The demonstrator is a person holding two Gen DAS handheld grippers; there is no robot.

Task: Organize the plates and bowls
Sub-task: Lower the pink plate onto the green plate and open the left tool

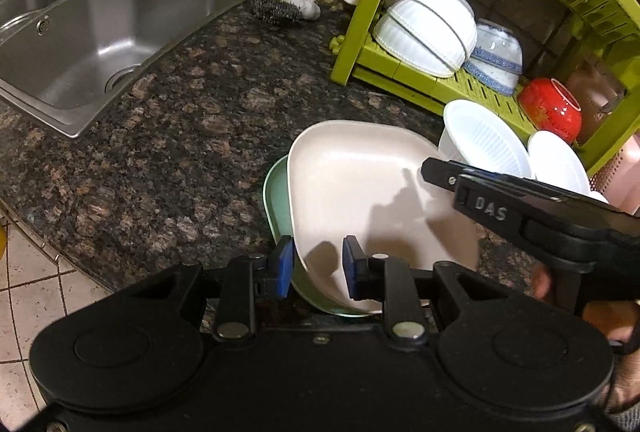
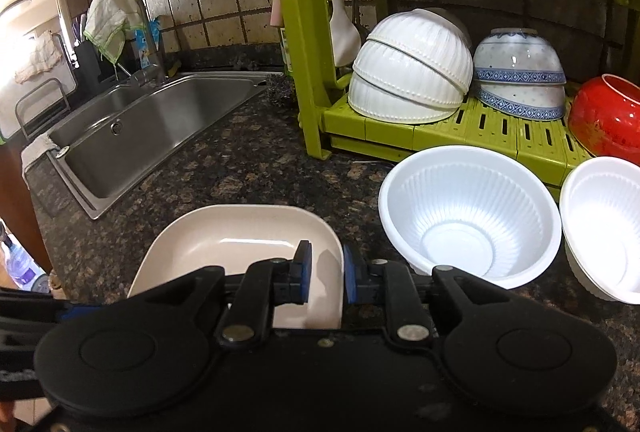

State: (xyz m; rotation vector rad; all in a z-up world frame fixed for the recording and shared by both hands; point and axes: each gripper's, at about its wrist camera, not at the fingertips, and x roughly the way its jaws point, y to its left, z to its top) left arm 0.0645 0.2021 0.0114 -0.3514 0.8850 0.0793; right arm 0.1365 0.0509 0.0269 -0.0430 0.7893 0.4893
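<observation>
**Right gripper straddles the pink plate's edge**

The right gripper [image 2: 324, 278] has its blue pads either side of the near right rim of the pink plate [image 2: 236, 240] on the granite counter [image 2: 248, 168]. Right of it sit two white ribbed bowls [image 2: 470, 216]. Farther back, the green rack [image 2: 440, 132] holds upturned bowls; the sink [image 2: 152, 128] lies left.

Two stacked plates [image 1: 360, 192] sit near the front edge of the counter [image 1: 180, 136]. The sink [image 1: 80, 44] is set into the counter to their far left. Far right stands the dish rack [image 2: 440, 136], upturned bowls [image 2: 412, 72] on its lower shelf. Two upright bowls [image 2: 472, 212] sit on the counter just before the rack.
</observation>
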